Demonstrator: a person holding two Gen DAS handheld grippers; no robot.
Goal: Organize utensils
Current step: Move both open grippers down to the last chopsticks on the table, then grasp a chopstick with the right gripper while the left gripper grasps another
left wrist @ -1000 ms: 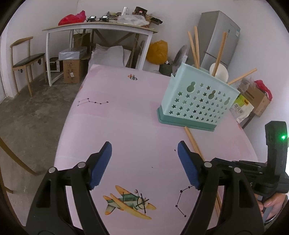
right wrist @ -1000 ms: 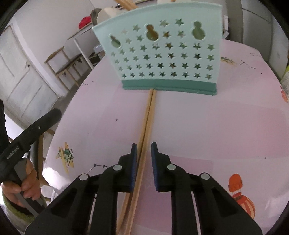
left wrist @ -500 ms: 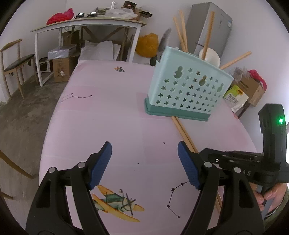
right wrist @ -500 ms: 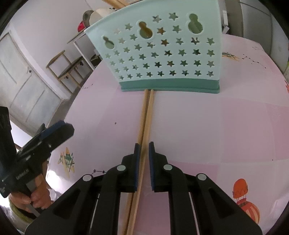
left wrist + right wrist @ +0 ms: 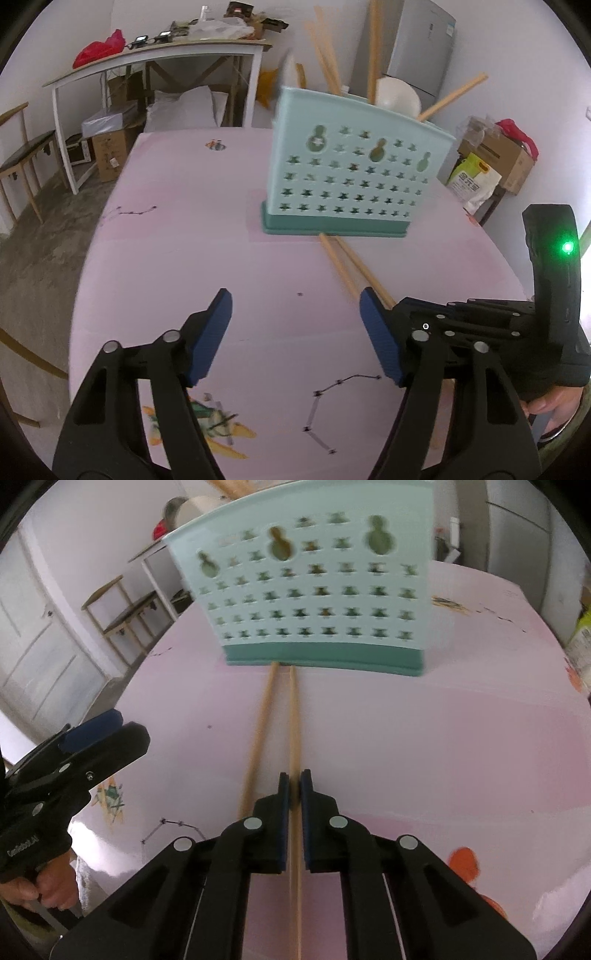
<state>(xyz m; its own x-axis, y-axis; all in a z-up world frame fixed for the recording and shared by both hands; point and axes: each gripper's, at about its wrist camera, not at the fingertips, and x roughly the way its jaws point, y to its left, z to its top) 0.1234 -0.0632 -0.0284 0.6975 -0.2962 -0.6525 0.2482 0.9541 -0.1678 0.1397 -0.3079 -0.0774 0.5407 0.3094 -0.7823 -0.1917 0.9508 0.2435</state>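
Left wrist view: my left tongs [image 5: 295, 317] hang spread over the pink surface [image 5: 166, 258], their jaws closing a little with nothing between them. The teal utensil holder [image 5: 354, 177] stands ahead of them, already carrying several wooden sticks and a white spoon, which I take to mean most of the sorting is done. Two loose chopsticks [image 5: 343, 266] lie ahead and to the right of these tongs, running from the holder's base back toward the right tongs' black body [image 5: 480, 321], which sits just beside my left tongs' right finger.

Right wrist view: my right tongs [image 5: 294, 786] are pressed together on the right-hand chopstick [image 5: 294, 716], pinching it partway along its length, probably so it can be lifted and tipped into the holder [image 5: 314, 590] straight ahead. The other chopstick [image 5: 258, 731] lies free just left of these tongs, angling away. The left tongs [image 5: 92, 727] wait well off to the left, likely keeping clear.
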